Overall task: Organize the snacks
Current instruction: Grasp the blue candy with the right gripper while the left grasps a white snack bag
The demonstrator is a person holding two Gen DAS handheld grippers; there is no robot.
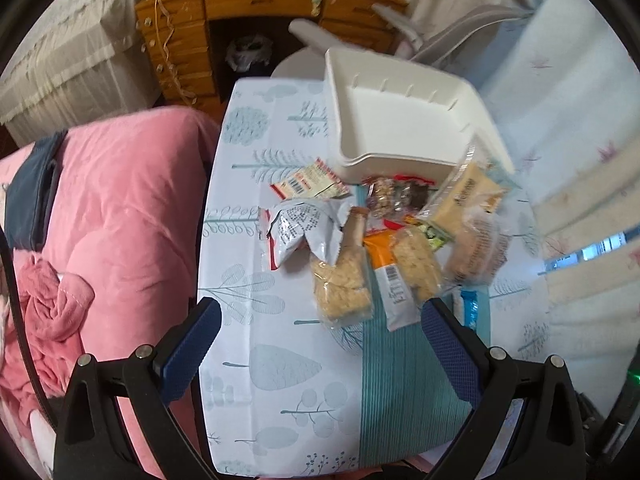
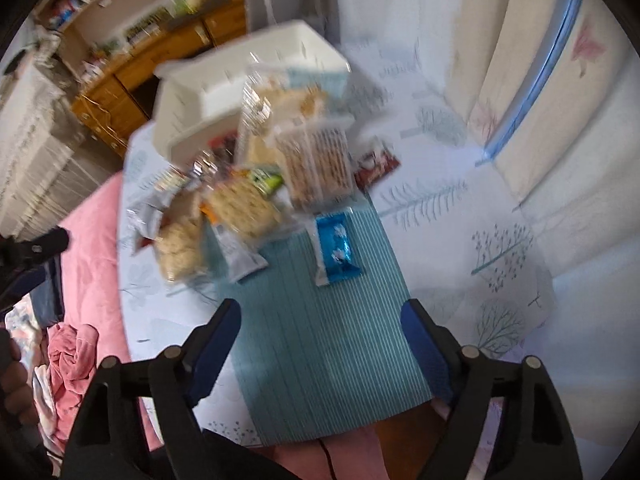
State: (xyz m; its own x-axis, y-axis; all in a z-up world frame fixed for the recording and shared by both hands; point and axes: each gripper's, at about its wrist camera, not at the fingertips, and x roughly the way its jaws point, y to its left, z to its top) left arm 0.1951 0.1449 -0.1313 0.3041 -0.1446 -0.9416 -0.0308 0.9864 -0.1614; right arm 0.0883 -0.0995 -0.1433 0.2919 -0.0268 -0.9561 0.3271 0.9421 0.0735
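- Bedroom surroundings are seen: a pink bed (image 1: 120, 208) lies to the left of the counter (image 1: 280, 360), a wooden desk (image 1: 256, 8) stands beyond it and pale curtains (image 2: 520, 100) hang to its right; the counter is covered by a tree-print cloth with a teal striped mat.
- At the far end of the counter a white bin (image 1: 400, 120) is placed, empty as far as can be seen; it is taken as the landmark and, by judgement, as the place for the snacks.
- Directly in front of the white bin the snacks are heaped, touching and overlapping: a silver torn bag (image 1: 296, 232), two clear packs of rice crackers (image 1: 340, 280), an orange-and-white pouch (image 1: 390, 280) and a clear bread pack (image 1: 476, 248).
- Nearer than the heap, apart from it on the striped mat, a small blue wrapper (image 2: 334, 246) is lying flat and alone.
- The left gripper (image 1: 320, 344) is held above the counter short of the heap, fingers wide apart and empty.
- The right gripper (image 2: 320, 344) is aimed down at the mat, short of the blue wrapper, fingers apart with nothing between them.
- The step is judged to be a first pick; the isolated wrapper or a top pack should be taken, gripped by its edge, so the heap is not dragged.
- Crackers should be pinched lightly, since crushing is likely.
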